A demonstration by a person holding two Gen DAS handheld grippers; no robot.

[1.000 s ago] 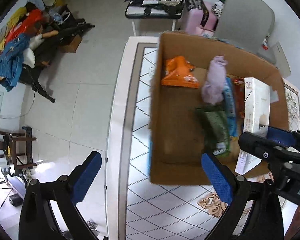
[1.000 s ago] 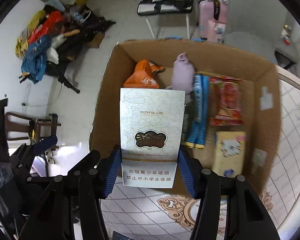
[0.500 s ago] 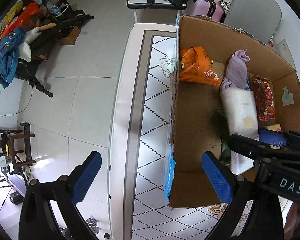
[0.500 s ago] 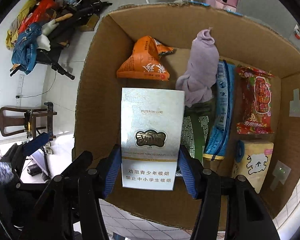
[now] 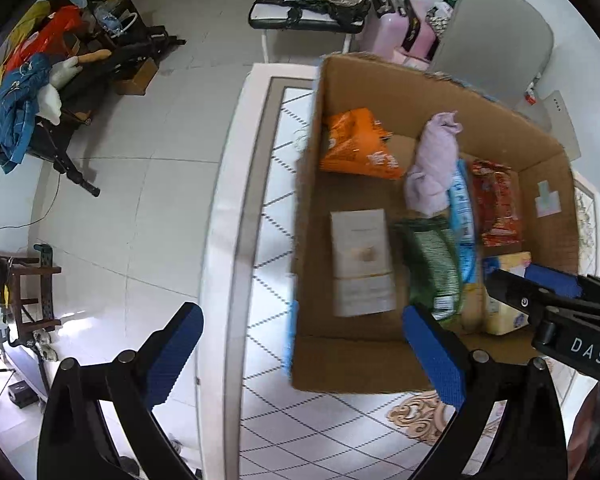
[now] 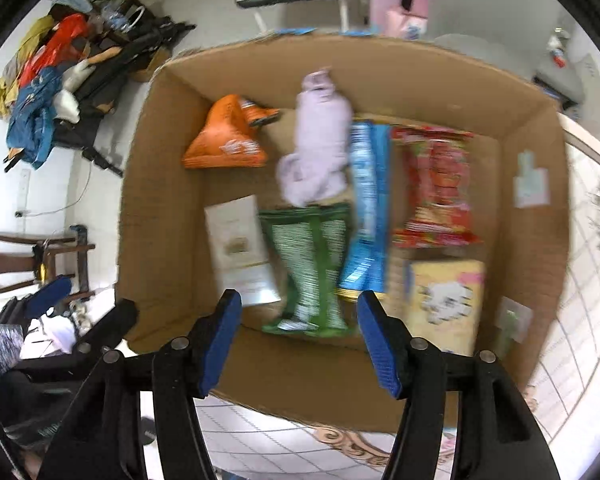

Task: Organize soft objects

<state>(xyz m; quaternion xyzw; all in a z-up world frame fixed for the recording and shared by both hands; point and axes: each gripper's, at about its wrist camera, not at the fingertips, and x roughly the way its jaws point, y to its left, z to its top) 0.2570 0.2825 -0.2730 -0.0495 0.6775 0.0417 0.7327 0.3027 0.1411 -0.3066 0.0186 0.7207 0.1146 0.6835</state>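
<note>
An open cardboard box (image 6: 388, 68) (image 5: 380, 76) stands on the tiled table. Inside lie a white carton (image 6: 240, 248) (image 5: 362, 260), an orange bag (image 6: 224, 140) (image 5: 356, 148), a lilac cloth (image 6: 320, 140) (image 5: 434, 168), a green packet (image 6: 312, 264) (image 5: 430, 256), a blue packet (image 6: 366, 204), a red snack bag (image 6: 436, 188) (image 5: 496, 208) and a yellow tissue pack (image 6: 448, 300). My right gripper (image 6: 300, 336) is open and empty above the box's near wall; it also shows in the left wrist view (image 5: 540, 292). My left gripper (image 5: 300, 356) is open and empty over the table's left edge.
The table (image 5: 260, 240) has a white border and diamond tiles. Beyond it are a grey chair (image 5: 496, 40), a pink suitcase (image 5: 396, 28), a black-topped bench (image 5: 300, 12), a clothes pile (image 5: 24, 80) and a wooden stool (image 5: 16, 288) on the floor.
My right gripper has opened and let go of the white carton, which now lies in the box beside the green packet. The gripper has drawn back toward the near wall.
</note>
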